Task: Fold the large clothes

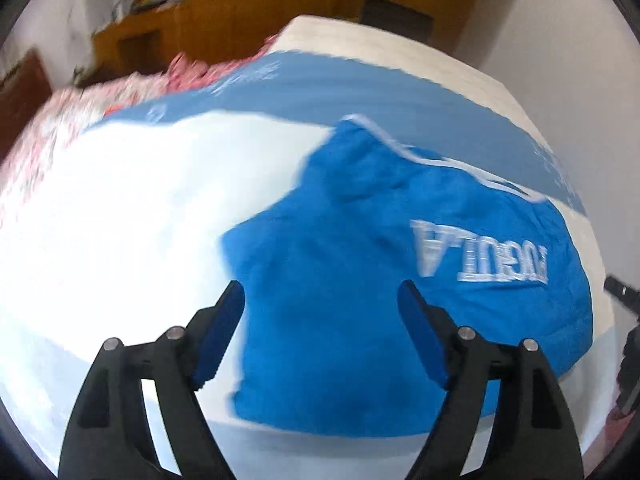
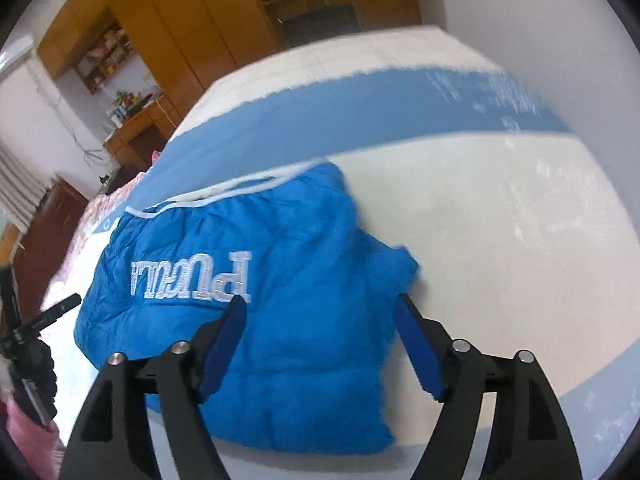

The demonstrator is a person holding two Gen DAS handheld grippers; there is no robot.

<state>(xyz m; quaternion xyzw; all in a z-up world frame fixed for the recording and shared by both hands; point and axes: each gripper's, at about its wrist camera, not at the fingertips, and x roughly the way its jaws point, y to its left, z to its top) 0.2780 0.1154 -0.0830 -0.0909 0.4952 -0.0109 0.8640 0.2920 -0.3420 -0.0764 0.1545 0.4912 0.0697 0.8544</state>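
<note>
A bright blue puffy jacket (image 1: 360, 264) with white lettering lies folded into a compact bundle on a white and light-blue bed sheet (image 1: 120, 208). My left gripper (image 1: 322, 292) is open and empty, hovering just above the jacket's left part. In the right wrist view the jacket (image 2: 288, 272) lies with its lettering upside down. My right gripper (image 2: 320, 306) is open and empty above the jacket's right part. The left gripper's body (image 2: 36, 332) shows at the left edge of the right wrist view.
A pink floral blanket (image 1: 100, 104) lies at the bed's far left. Wooden wardrobes (image 2: 180, 32) and a cluttered desk (image 2: 136, 120) stand behind the bed. A white wall (image 2: 540, 12) is at the right.
</note>
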